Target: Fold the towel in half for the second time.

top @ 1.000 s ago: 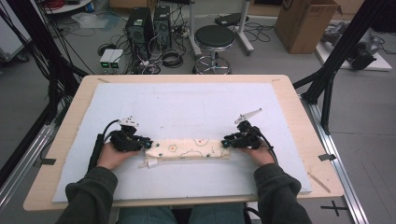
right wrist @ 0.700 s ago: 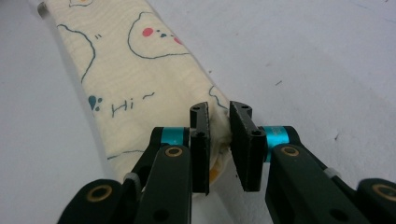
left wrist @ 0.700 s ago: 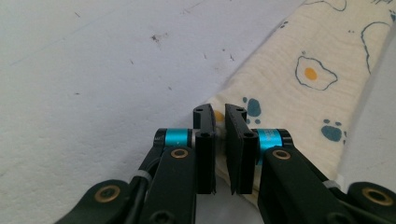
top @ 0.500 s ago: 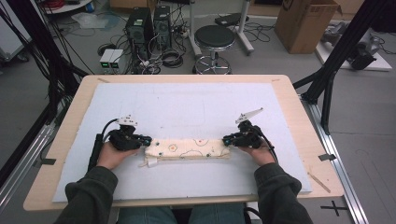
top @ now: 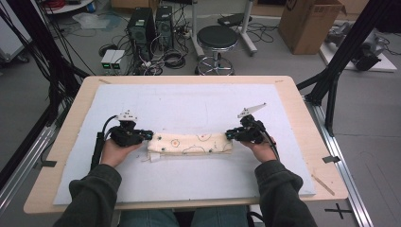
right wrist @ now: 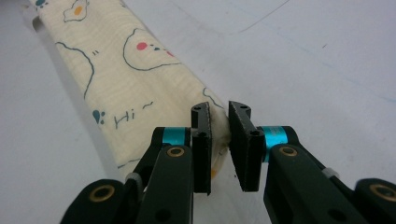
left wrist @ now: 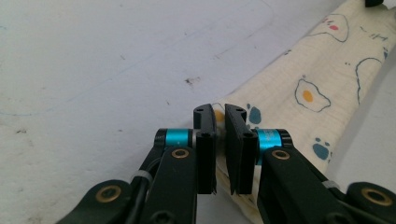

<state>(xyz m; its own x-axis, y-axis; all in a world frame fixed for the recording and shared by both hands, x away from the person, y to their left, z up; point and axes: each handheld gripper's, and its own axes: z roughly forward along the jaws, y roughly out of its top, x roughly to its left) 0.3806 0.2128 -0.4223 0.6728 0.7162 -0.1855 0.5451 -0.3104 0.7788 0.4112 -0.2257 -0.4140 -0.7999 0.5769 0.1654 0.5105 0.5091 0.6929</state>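
While you hold both ends of the folded cloth, the findings read as follows.

Cloth: one cream printed cloth [top: 190, 143], folded into a long narrow band, lies across the middle of the white mat [top: 189, 101] on the tabletop [top: 302, 118], just in front of you.
Left claw: your left claw [left wrist: 220, 128] has just been closing and is clamped on the band's end, with a thin edge of fabric between its jaws.
Right claw: your right claw [right wrist: 218, 126] has likewise just been closing and is clamped on the opposite end, the corner pinched between its jaws.
Done: judging by the layered band, several lengthwise folds are already made, and both ends are secured.
Left: a further fold, or bringing one end over to the other, appears outstanding; the band is not yet a compact bundle.
Count: one cloth, one mat, two claws, two hands.
Defect: a small tab [top: 147, 158] sticks out at the band's left end.
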